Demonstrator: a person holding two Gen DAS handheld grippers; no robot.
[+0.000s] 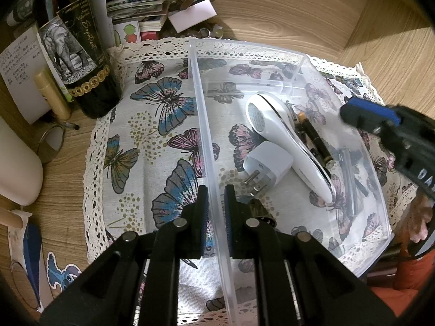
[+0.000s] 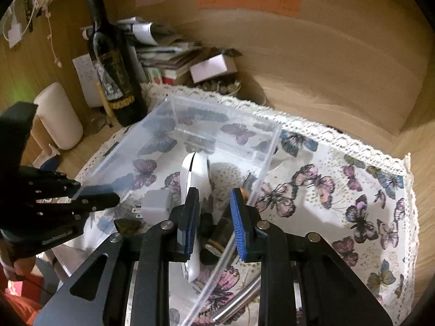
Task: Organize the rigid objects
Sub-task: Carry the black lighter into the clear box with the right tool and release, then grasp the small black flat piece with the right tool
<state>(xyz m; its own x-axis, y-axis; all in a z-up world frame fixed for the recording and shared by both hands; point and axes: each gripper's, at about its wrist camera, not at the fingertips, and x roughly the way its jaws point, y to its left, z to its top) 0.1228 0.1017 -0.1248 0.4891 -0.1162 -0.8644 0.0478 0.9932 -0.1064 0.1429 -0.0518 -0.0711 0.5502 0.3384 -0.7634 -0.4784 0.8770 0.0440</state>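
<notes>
A clear plastic bin (image 1: 361,146) (image 2: 239,131) stands on a butterfly-print cloth (image 1: 152,125) (image 2: 353,190). It holds a white handheld device (image 1: 285,138) (image 2: 197,174), a white plug adapter (image 1: 267,167) (image 2: 156,203), dark pens (image 1: 316,138) and a round dark object (image 1: 257,210) (image 2: 214,235). My left gripper (image 1: 216,212) (image 2: 95,194) is shut on the bin's left wall, one finger each side. My right gripper (image 2: 214,214) (image 1: 356,108) is open, straddling the bin's right wall.
A wine bottle (image 1: 78,54) (image 2: 114,68), a paper stack (image 1: 138,8) and a white box (image 1: 191,15) stand at the back left. A white cylinder (image 2: 58,115) and a lip balm tube (image 1: 51,95) are at the left. Wooden walls enclose the desk.
</notes>
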